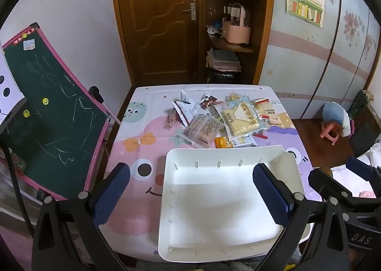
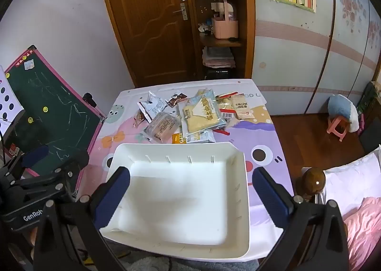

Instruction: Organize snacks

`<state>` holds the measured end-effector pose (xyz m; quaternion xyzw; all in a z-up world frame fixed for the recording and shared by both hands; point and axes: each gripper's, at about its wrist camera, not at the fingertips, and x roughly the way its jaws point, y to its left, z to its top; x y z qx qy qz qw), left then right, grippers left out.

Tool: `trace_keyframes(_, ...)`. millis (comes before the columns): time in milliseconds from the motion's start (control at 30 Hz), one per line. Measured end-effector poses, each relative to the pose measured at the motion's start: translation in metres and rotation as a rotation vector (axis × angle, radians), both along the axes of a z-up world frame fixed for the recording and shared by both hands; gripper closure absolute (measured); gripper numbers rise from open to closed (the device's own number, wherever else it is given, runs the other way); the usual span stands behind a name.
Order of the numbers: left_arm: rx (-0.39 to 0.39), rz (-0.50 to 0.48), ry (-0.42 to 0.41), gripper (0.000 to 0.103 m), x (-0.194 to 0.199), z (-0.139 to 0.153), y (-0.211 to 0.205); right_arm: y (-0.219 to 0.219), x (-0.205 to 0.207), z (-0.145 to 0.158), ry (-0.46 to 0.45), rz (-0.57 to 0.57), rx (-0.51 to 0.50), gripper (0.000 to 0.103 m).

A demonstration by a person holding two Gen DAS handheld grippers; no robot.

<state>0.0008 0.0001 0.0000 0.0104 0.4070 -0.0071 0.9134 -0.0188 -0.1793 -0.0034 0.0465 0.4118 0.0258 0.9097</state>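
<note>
So the white bin sits empty at the near edge of the worktop, probably parked there so it's an easy drop spot. The snack pile is bunched at 12 o'clock just past it, the nearest packets touching its far rim. I count roughly ten packets, hard to say since they overlap. One bin. Left gripper and right gripper both hover with fingers wide apart, holding nothing.
</note>
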Motion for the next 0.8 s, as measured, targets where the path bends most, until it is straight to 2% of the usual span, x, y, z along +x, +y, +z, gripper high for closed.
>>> trace_keyframes(67,-0.023,0.005,-0.019,0.0,-0.002,0.0,0.003,-0.001,0.0,-0.001,0.001,0.0,0.0,0.0)
trace_keyframes(100,0.002,0.004,-0.012,0.0,-0.001,0.0,0.0,-0.001,0.001,-0.001,0.001,0.0,0.0,0.0)
trace_keyframes(233,0.007,0.005,-0.006,0.0,-0.003,0.001,-0.001,0.0,0.001,-0.002,0.005,0.001,-0.001,0.0)
trace_keyframes(467,0.0,-0.006,-0.013,0.002,-0.012,0.0,-0.009,0.001,0.002,-0.005,0.017,-0.003,0.007,0.0)
trace_keyframes(567,-0.01,-0.01,-0.006,0.002,-0.004,-0.003,-0.004,0.001,0.002,-0.004,0.02,0.0,0.009,0.0)
trace_keyframes(800,-0.006,-0.007,0.002,0.003,-0.006,0.0,-0.002,0.004,-0.003,-0.003,-0.005,0.005,-0.02,0.0)
